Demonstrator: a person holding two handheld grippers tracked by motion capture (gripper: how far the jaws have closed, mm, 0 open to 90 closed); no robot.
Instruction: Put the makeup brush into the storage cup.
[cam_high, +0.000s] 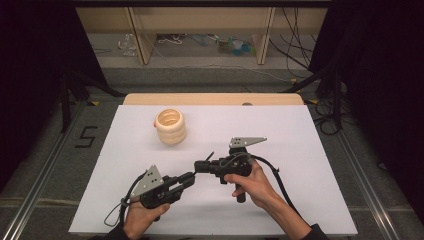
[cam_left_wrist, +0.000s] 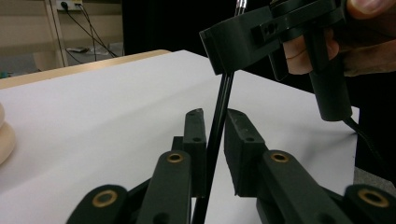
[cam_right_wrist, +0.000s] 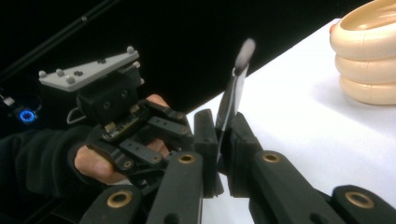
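A thin black brush (cam_high: 210, 154) with a pale tuft at its tip slants up between my two grippers near the front middle of the white board (cam_high: 285, 135). My right gripper (cam_high: 199, 165) is shut on the brush (cam_right_wrist: 232, 95), and its jaws (cam_right_wrist: 223, 120) pinch the handle below the tuft. My left gripper (cam_high: 190, 176) sits just below and left of it. In the left gripper view the handle (cam_left_wrist: 222, 95) runs between its jaws (cam_left_wrist: 215, 115), which stand slightly apart with a gap on one side. The right gripper (cam_left_wrist: 229, 49) clamps the handle higher up.
A cream stack of rings (cam_high: 170, 126) stands at the board's back left, seen also in the right gripper view (cam_right_wrist: 369, 60). Cables trail from both grippers over the board's front. Dark stands and floor cables flank the table.
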